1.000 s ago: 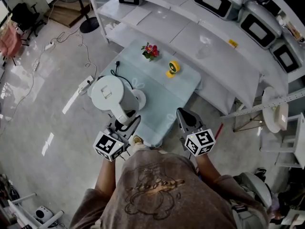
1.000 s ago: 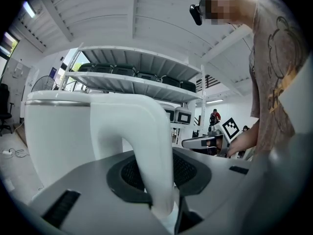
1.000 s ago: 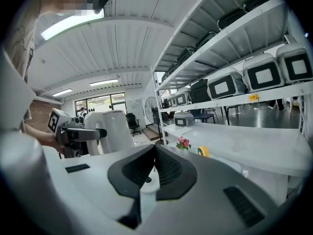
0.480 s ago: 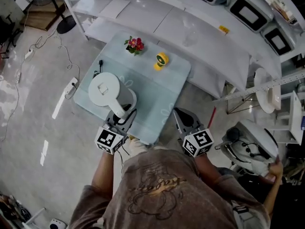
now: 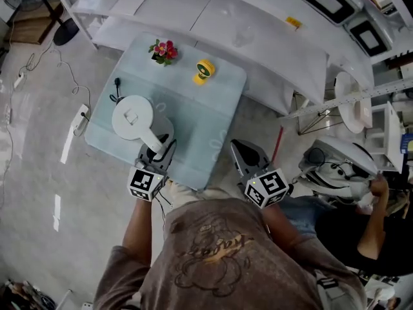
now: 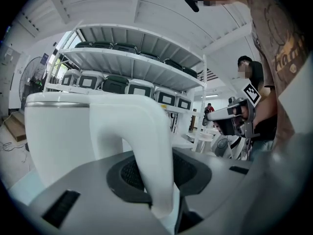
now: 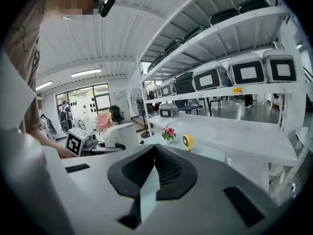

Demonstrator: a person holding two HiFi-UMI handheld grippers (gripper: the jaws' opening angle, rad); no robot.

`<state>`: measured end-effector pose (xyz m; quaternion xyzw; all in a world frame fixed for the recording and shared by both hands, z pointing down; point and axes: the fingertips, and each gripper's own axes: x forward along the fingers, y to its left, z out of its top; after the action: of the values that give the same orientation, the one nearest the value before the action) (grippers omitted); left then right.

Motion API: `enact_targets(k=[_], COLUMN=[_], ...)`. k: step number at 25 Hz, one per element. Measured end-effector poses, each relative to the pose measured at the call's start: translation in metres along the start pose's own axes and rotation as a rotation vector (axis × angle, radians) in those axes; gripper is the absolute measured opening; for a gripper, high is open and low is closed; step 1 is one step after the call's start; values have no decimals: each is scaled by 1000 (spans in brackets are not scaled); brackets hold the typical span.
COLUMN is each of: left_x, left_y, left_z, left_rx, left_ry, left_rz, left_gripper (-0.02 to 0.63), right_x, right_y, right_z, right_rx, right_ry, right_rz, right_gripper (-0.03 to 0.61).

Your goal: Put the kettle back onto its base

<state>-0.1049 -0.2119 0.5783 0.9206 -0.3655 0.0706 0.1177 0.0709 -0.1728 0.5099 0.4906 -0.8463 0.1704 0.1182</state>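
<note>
Kettle [image 5: 132,116] has come down a good way vs. a sec ago. Then it hung clear above the tabletop [image 5: 200,124] w/ the round white base showing beside it. Now it looks smaller and lower in the head view, and the base no longer shows, prob. covered by the body. Judging by that, it's at or nearly at the base, but whether it's fully seated I can't tell, since no view shows the underside. L claw [image 5: 161,148] is clamped on the handle [image 6: 146,146], pads part-closed round it, grip same as before. R claw [image 5: 241,154] has its jaws together w/ nothing in them, idle just off the tabletop's near-right edge, over the floor. Room: the kettle is in the near-left part of the tabletop, not far from the near edge where the person stands, so the L claw's way out is prob. back toward the person, where space is free. Black cord [image 5: 116,86] lies just behind the kettle by the left edge and could snag if dragged. Flowers [image 5: 162,49] and yellow mini fan [image 5: 204,71] stand at the far side, well apart, no obstacle. Shelf [image 5: 193,11] beyond the tabletop is out of the way.
</note>
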Motion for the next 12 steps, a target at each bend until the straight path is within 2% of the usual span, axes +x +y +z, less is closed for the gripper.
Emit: enact_targets(k=[12], left_x=[10], left_y=[0], left_z=[-13], left_rx=[8], left_ry=[33], left_rz=[-48], left_gripper=[123], right_x=[3], right_y=[-2], right_z=[-3], right_rx=[7], right_ry=[14], right_rz=[-33], right_gripper=[1])
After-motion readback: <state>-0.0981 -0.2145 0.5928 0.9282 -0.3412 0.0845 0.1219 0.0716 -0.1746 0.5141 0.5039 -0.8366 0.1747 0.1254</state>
